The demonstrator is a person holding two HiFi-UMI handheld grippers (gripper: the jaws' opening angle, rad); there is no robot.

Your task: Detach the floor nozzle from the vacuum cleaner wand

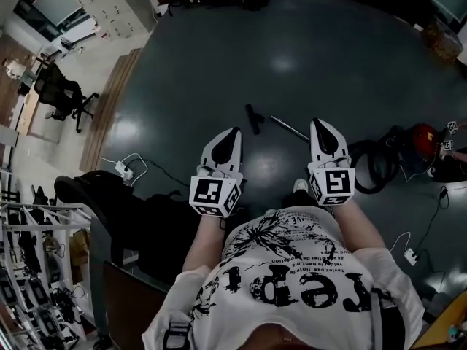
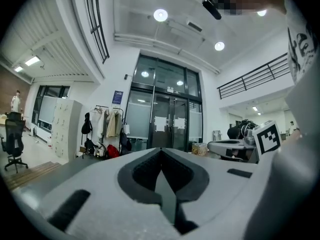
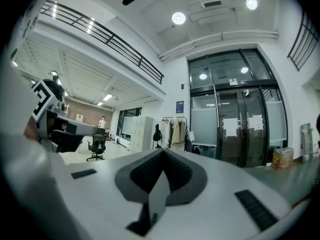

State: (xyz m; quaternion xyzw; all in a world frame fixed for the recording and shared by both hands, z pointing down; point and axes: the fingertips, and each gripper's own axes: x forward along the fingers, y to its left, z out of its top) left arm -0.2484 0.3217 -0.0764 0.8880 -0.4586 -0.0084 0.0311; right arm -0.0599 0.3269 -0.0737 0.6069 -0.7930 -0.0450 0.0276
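In the head view a small black floor nozzle (image 1: 253, 117) lies on the dark floor, and a silver wand (image 1: 290, 128) lies just to its right, apart from it. A black hose (image 1: 372, 168) coils toward the red vacuum body (image 1: 423, 140) at the right. My left gripper (image 1: 235, 131) and right gripper (image 1: 319, 122) are held level side by side above the floor, both shut with nothing between the jaws. The left gripper view shows its tips (image 2: 161, 151) closed against the room beyond. The right gripper's tips (image 3: 163, 151) are likewise closed. Neither gripper view shows nozzle or wand.
An office chair (image 1: 64, 93) stands at the far left by a wooden strip. A white power strip (image 1: 122, 170) with cable lies left of me, another (image 1: 410, 255) at right. A dark seat (image 1: 109, 195) and a rack (image 1: 36, 268) are at lower left. Glass doors (image 2: 167, 119) face the grippers.
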